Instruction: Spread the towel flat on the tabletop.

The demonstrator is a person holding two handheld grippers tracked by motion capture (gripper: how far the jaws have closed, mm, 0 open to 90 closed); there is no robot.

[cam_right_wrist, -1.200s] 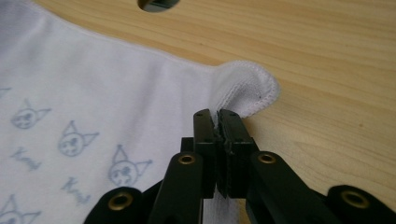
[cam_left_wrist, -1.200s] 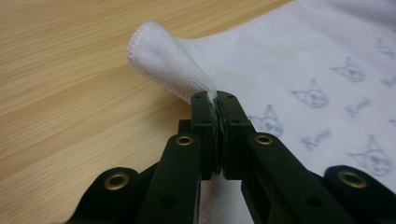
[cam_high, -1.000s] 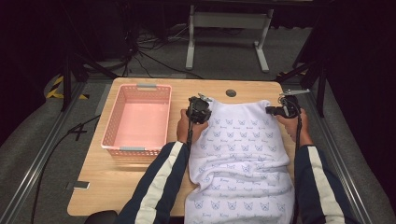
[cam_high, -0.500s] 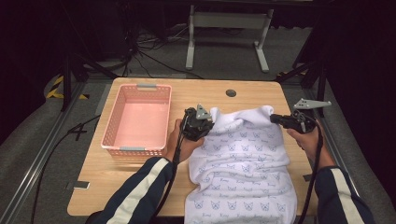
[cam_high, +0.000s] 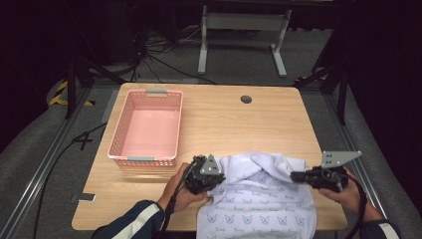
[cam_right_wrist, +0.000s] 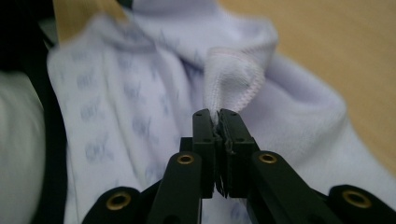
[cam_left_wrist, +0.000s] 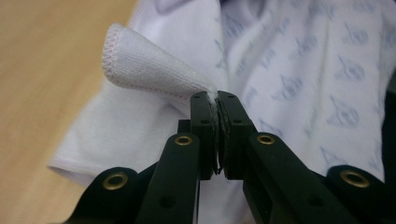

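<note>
Left gripper [cam_left_wrist: 217,95]: jaws clenched on the stitched hem of the white printed cloth [cam_high: 259,194]. Right gripper [cam_right_wrist: 218,114]: jaws clenched on another hem fold, cloth bunched ahead of them.

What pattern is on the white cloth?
Small blue-grey animal-face prints on the white cloth; clearest in the high view.
</note>
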